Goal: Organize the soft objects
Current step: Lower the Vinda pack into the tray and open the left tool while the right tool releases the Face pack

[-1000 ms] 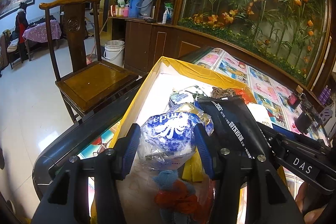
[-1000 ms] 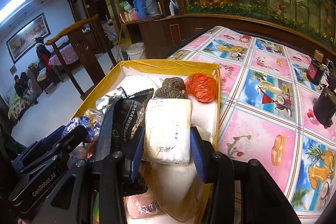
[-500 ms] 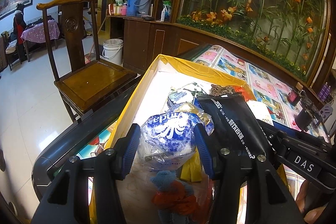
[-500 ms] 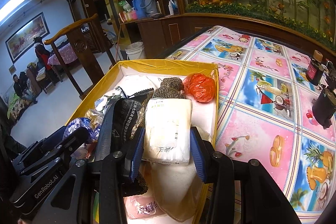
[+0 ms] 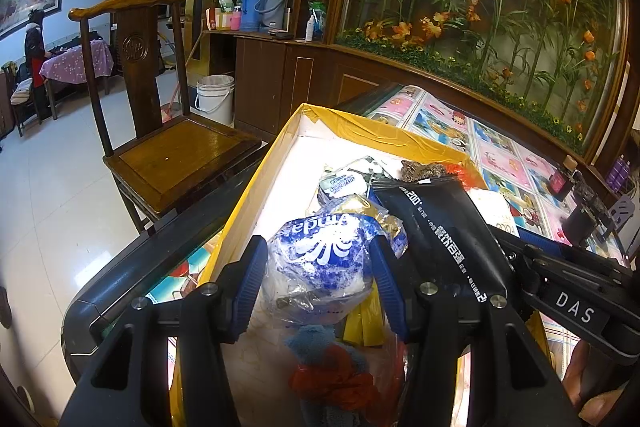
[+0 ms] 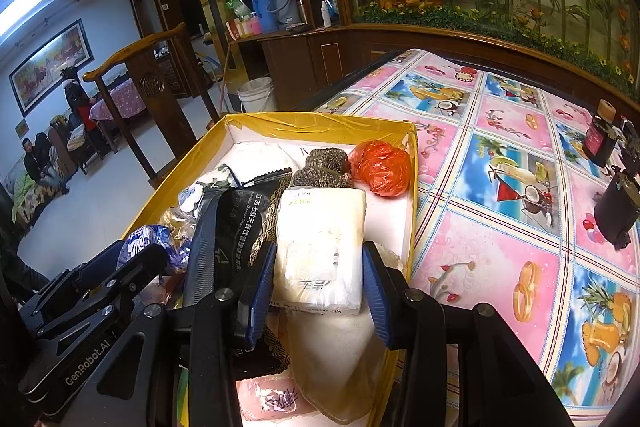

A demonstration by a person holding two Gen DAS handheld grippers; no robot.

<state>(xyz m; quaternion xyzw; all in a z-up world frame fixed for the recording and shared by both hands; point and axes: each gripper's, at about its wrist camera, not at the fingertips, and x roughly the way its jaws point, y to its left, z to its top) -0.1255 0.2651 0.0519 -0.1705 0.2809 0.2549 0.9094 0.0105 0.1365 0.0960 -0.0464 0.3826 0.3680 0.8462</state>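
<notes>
on the left, a wooden chair (image 5: 176,155) stands on the pale floor, close to the dark edge of the table. beside it, on the table, is the yellow box (image 5: 384,133) with white inside, and the soft things lie in it.

the left gripper (image 5: 318,281) is over the near left part of the box. its blue pads press on both sides of a blue and white plastic bag (image 5: 324,259), so it grips this bag. under the bag lies a blue and red soft toy (image 5: 332,367). to the right of the bag is a long black packet (image 5: 436,227) with white letters.

more to the right, the right gripper (image 6: 318,287) is closed on a white tissue pack (image 6: 322,243); both pads touch its sides. a cream cloth (image 6: 336,359) lies under the pack. behind the pack is a brown knitted thing (image 6: 326,167), and an orange plastic bag (image 6: 382,167) lies just beside it in the far right corner of the box.

right of the box is the pink and blue tablecloth (image 6: 500,227), and a small dark bottle (image 6: 600,133) stands near its far right edge.
</notes>
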